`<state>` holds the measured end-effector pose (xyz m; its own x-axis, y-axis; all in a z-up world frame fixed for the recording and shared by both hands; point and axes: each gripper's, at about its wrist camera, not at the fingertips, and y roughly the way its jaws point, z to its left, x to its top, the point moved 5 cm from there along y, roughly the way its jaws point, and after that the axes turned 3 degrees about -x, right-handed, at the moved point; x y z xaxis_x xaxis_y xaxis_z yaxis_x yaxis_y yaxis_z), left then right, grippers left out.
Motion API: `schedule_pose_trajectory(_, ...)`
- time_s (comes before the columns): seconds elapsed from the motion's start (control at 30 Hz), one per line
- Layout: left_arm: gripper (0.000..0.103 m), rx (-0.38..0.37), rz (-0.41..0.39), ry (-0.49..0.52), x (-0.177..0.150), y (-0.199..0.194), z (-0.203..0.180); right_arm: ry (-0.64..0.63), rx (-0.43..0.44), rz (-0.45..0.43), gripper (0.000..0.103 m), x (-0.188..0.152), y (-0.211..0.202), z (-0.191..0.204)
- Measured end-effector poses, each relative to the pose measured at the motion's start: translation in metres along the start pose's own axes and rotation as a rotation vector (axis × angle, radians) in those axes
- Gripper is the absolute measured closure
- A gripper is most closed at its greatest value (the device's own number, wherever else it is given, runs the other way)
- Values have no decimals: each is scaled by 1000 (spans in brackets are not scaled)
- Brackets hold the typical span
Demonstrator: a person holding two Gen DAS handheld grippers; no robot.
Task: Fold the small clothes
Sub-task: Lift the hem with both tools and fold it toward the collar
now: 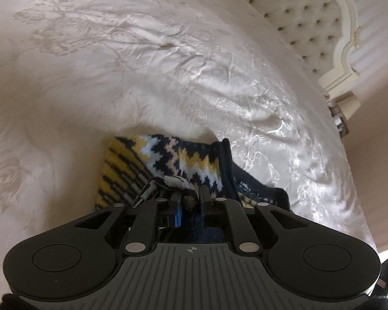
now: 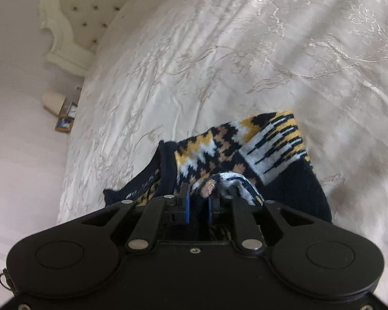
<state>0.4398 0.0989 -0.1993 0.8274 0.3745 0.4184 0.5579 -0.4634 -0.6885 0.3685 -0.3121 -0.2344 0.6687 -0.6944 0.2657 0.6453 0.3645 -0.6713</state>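
A small knitted sweater (image 1: 194,160), navy with yellow, white and tan zigzags, lies bunched on the cream bedspread (image 1: 142,77) just ahead of both grippers. My left gripper (image 1: 190,193) sits low over its near edge. The jaws stand slightly apart, and a small lump of knit between them touches the left pad only. In the right wrist view the same sweater (image 2: 258,142) spreads up and to the right. My right gripper (image 2: 198,196) has a narrow gap between its blue pads, dark knit shows in that gap, and a white-and-navy fold lies over its right finger (image 2: 230,199).
The bedspread (image 2: 219,51) is shiny, embroidered and wrinkled, and stretches far beyond the sweater. A tufted cream headboard (image 1: 297,13) (image 2: 85,0) closes the far end. A bedside stand with a lamp and small items (image 2: 64,113) is past the bed's edge.
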Motion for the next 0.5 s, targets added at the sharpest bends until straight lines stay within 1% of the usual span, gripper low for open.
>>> schedule_pose_trajectory(0.03,86,-3,-3,-4,3,2,0,8,-2,4,69,2,2,-1)
schedule_pose_trajectory(0.07,85,-3,-9,-9,7,3,1,17,0,9,58,5,5,-2)
schedule_pose_trajectory(0.1,85,1,-16,-13,11,5,2,21,0,9,52,7,6,-2)
schedule_pose_trajectory(0.13,82,6,-17,-20,15,6,4,22,-5,3,51,10,7,-3)
schedule_pose_trajectory(0.17,77,12,-18,-26,17,8,4,29,-11,3,50,11,8,-4)
schedule_pose_trajectory(0.23,74,20,-38,-30,23,7,6,63,-21,10,49,14,12,-9)
schedule_pose_trajectory(0.3,74,34,-62,-24,29,3,9,85,-22,-17,43,17,9,-13)
schedule_pose_trajectory(0.4,74,77,-84,-14,37,-4,15,117,0,-85,35,25,-2,-19)
schedule_pose_trajectory(0.5,74,88,-104,32,38,-15,10,103,0,-110,35,33,-11,-20)
